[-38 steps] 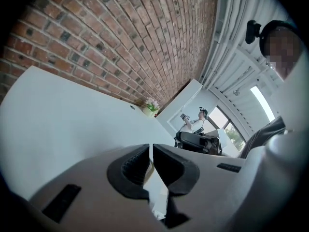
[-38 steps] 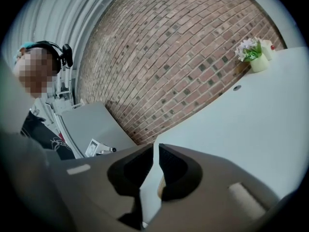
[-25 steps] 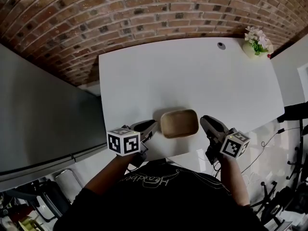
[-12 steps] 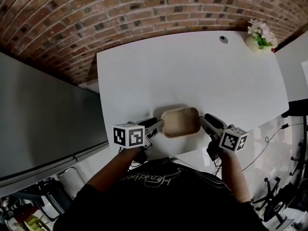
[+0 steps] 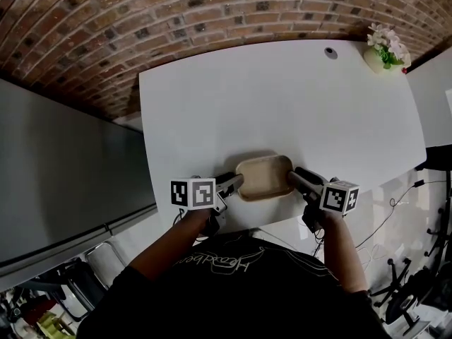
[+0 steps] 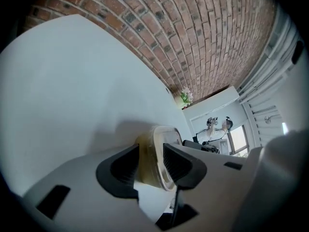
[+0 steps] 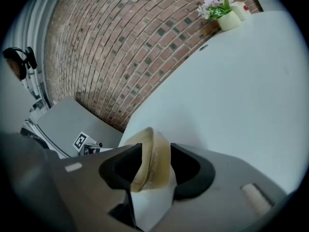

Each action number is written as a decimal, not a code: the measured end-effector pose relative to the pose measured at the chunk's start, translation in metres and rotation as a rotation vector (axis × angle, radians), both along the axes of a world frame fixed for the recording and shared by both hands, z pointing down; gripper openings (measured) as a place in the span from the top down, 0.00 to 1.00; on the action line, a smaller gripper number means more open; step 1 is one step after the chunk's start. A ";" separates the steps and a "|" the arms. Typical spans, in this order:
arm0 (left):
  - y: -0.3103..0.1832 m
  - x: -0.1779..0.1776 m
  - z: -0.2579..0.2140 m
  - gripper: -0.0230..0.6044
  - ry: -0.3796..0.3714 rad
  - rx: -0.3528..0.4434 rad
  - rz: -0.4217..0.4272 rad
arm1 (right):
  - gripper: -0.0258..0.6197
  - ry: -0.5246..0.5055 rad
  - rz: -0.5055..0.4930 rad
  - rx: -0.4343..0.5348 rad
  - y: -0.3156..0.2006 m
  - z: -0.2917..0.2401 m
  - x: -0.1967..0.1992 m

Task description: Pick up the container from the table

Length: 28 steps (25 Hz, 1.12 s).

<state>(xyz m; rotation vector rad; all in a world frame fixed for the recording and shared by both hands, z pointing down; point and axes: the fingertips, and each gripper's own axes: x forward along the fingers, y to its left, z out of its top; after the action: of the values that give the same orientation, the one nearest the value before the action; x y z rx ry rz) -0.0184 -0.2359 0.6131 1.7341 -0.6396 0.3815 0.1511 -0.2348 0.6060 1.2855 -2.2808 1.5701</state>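
Note:
A shallow tan container (image 5: 265, 177) with rounded corners lies on the white table (image 5: 282, 97), close to its near edge. My left gripper (image 5: 236, 182) stands at the container's left end, open, with the end wall (image 6: 161, 135) between its jaws and not pinched. My right gripper (image 5: 293, 178) is at the right end, also open. The container's rim (image 7: 149, 146) stands between its two dark pads (image 7: 186, 170) with a gap on each side. The container rests flat on the table.
A small pot of flowers (image 5: 382, 52) stands at the table's far right corner, with a round cable hole (image 5: 330, 52) near it. A grey cabinet (image 5: 63, 175) runs along the left. Behind the table is a brick wall (image 5: 212, 6). Cables and stands crowd the floor at right.
Both grippers have come down and moved in toward the container, so that each now straddles one end of it. The container has not moved.

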 end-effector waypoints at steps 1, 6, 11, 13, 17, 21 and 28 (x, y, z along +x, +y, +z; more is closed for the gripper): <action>0.000 0.001 0.001 0.74 0.003 -0.004 0.000 | 0.68 -0.002 -0.001 -0.005 -0.001 0.002 -0.001; -0.002 0.003 0.001 0.74 0.013 -0.019 -0.016 | 0.69 -0.067 0.000 -0.028 -0.004 0.001 -0.009; -0.001 0.004 0.001 0.74 0.018 -0.031 -0.028 | 0.69 -0.091 -0.009 -0.038 -0.004 0.000 -0.012; -0.001 0.004 0.001 0.74 0.023 -0.039 -0.034 | 0.71 -0.107 -0.013 -0.043 -0.004 0.000 -0.013; -0.003 0.005 0.000 0.75 0.015 -0.028 -0.039 | 0.75 -0.117 -0.021 -0.043 -0.005 -0.002 -0.015; -0.004 0.004 0.000 0.76 -0.014 -0.008 -0.039 | 0.77 -0.104 -0.026 -0.049 -0.005 -0.002 -0.016; -0.005 0.005 -0.002 0.77 -0.040 0.002 -0.043 | 0.79 -0.092 -0.029 -0.054 -0.003 -0.003 -0.015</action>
<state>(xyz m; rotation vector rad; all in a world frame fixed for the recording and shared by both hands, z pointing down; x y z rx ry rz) -0.0139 -0.2411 0.6109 1.7155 -0.7056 0.3867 0.1357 -0.2382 0.6030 1.1866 -2.2807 1.7028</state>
